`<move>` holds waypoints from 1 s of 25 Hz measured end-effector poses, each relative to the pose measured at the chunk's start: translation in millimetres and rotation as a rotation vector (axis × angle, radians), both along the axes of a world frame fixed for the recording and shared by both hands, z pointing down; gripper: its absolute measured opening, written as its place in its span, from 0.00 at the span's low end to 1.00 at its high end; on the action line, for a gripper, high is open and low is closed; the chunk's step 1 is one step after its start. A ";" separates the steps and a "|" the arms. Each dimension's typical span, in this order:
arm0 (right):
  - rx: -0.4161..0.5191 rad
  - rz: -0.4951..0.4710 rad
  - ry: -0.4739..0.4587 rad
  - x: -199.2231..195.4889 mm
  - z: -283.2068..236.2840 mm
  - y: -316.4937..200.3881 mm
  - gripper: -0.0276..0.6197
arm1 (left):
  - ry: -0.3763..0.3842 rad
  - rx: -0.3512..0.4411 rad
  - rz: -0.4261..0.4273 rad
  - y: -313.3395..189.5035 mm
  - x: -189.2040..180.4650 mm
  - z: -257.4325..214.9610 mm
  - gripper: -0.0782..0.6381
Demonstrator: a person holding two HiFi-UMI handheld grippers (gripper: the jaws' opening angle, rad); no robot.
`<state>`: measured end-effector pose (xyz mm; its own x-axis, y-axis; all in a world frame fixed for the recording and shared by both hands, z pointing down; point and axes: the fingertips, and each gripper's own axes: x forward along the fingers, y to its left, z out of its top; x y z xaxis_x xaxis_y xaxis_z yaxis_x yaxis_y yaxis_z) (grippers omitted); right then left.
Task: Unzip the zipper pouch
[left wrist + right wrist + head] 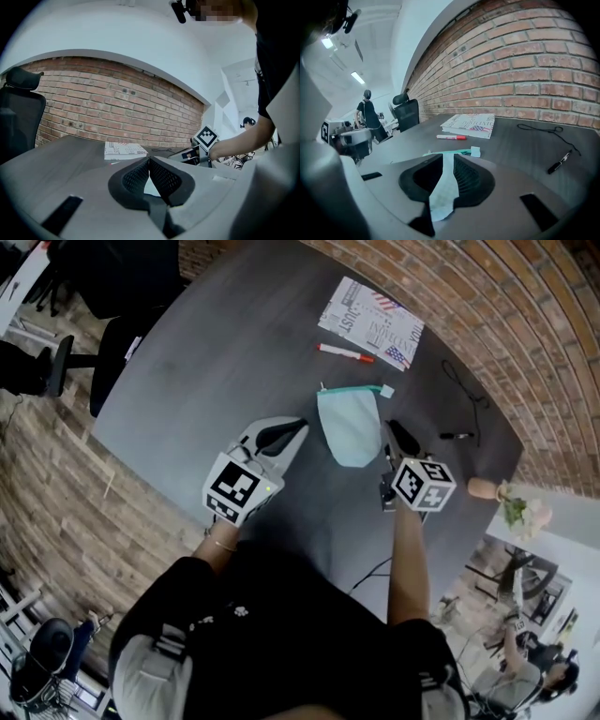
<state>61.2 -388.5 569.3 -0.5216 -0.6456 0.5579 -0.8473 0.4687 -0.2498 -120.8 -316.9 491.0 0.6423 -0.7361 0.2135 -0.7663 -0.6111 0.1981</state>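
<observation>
A pale blue zipper pouch [349, 427] lies flat on the dark grey table [216, 362], its teal zipper [352, 391] along the far edge and a small white tag [387, 390] at that edge's right end. My left gripper [300, 427] hovers just left of the pouch, jaws shut with nothing held; in the left gripper view [149, 160] a sliver of the pouch [151, 188] shows below the tips. My right gripper [387, 432] is at the pouch's right edge. In the right gripper view [447, 157] its jaws stand open, with the pouch [444, 187] showing in the gap.
A printed magazine [370, 324] lies at the far side with a red marker [345, 353] in front of it. A black pen [457, 436] and a thin cord [469, 390] lie to the right. A flower vase [511, 498] stands at the right table edge. An office chair [112, 362] is on the left.
</observation>
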 end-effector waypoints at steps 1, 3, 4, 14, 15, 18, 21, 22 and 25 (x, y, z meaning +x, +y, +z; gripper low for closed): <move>-0.011 -0.011 0.018 -0.4 5.0 -1.3 0.15 | 0.001 -0.003 -0.002 -1.5 -0.7 1.0 0.12; -0.030 -0.022 0.036 -0.5 13.4 -5.8 0.16 | 0.000 -0.010 -0.009 -4.6 -2.2 3.8 0.12; -0.040 -0.022 0.034 -0.4 17.4 -8.6 0.16 | -0.001 -0.013 -0.012 -6.1 -2.7 5.1 0.12; -0.134 -0.065 0.100 -1.5 60.4 -26.9 0.20 | -0.019 -0.025 -0.019 -22.1 0.1 11.0 0.12; -0.140 -0.074 0.118 -1.3 65.4 -27.2 0.21 | -0.019 -0.030 -0.019 -22.9 0.3 12.4 0.12; -0.154 -0.093 0.155 -0.9 77.0 -27.8 0.21 | -0.029 -0.023 -0.017 -26.4 0.0 14.3 0.12; -0.162 -0.097 0.173 -0.9 83.0 -28.0 0.21 | -0.029 -0.027 -0.015 -28.3 0.6 15.8 0.12; -0.165 -0.098 0.179 -0.5 84.6 -27.5 0.21 | -0.028 -0.030 -0.013 -28.2 1.1 16.4 0.12; -0.173 -0.106 0.202 -0.5 89.9 -25.5 0.21 | -0.024 -0.042 -0.008 -27.5 2.2 17.9 0.12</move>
